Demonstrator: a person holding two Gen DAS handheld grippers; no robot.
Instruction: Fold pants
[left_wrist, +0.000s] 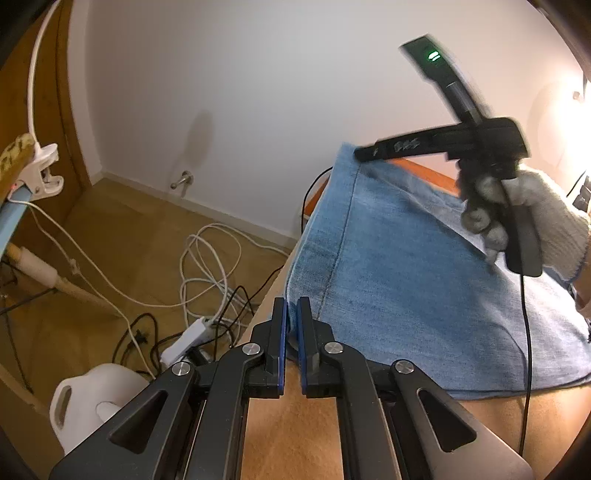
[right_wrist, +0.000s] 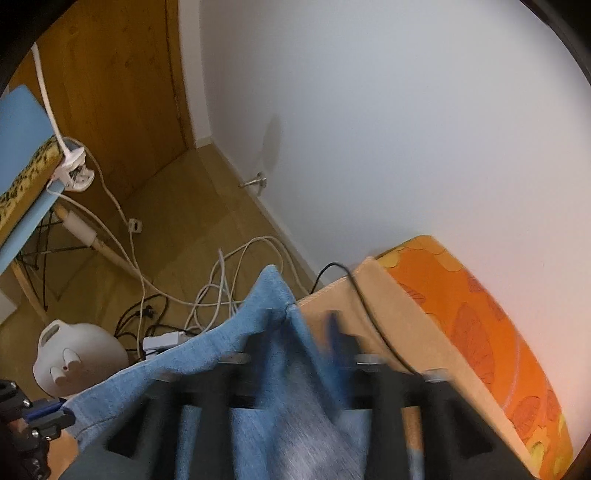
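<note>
Light blue denim pants (left_wrist: 406, 277) lie on a tan surface (left_wrist: 295, 443). My left gripper (left_wrist: 291, 325) is shut on the near left edge of the pants, with the hem pinched between its blue pads. A white-gloved hand (left_wrist: 535, 221) holds my right gripper (left_wrist: 364, 153) at the pants' far corner. In the blurred right wrist view, the right gripper (right_wrist: 297, 332) has its jaws standing apart, and a raised fold of the pants (right_wrist: 280, 406) sits loosely between them. The left gripper (right_wrist: 48, 411) shows at the lower left, gripping a corner.
An orange patterned cover (right_wrist: 480, 332) borders the tan surface by the white wall. On the wooden floor to the left are tangled white cables (left_wrist: 210, 266), a power strip (left_wrist: 184, 343) and a white jug (left_wrist: 92, 398). A black cable (left_wrist: 526, 350) hangs across the pants.
</note>
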